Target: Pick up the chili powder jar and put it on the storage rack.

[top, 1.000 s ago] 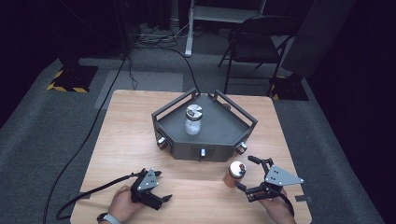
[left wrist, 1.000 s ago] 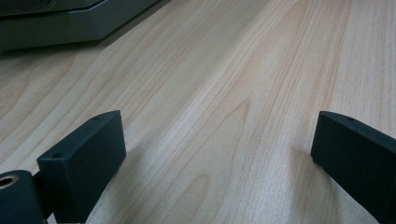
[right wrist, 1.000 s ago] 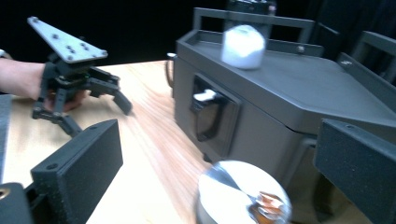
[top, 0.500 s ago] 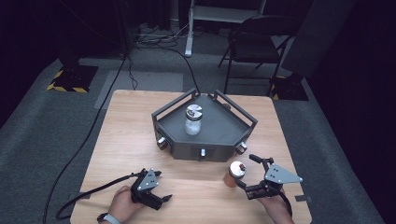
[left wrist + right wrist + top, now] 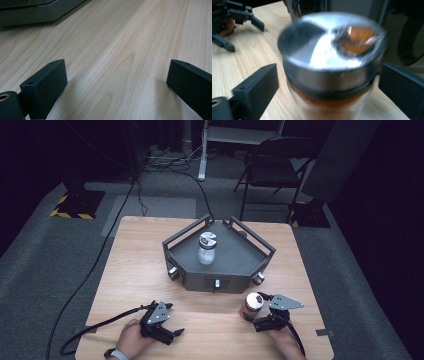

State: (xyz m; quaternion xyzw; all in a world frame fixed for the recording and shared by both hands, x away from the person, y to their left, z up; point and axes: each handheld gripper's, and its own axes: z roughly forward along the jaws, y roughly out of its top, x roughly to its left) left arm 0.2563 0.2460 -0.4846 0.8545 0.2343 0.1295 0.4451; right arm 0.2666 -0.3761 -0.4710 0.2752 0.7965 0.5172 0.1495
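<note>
Orange jar (image 5: 252,305) standing upright on the tabletop (image 5: 130,270), near the front right, just in front of the grey tray (image 5: 227,265). Right gripper (image 5: 257,312) low on the wood, fingers (image 5: 257,87) set on either side of the jar, just now closing in. Still a sliver of gap on each side in the right gripper view, so not pressing yet, as far as can be told through the blur. Metal lid (image 5: 329,57) on the jar, shiny, with a shaker opening showing orange.

Left gripper (image 5: 170,317) over at the front left, well apart from the jar, resting low over bare wood. Fingers (image 5: 47,80) spread wide, nothing but wood grain between them.

On the tray, a second jar (image 5: 206,248), clear with a metal lid, upright near the middle. Cable (image 5: 100,330) trailing off the left gripper toward the table's edge.
</note>
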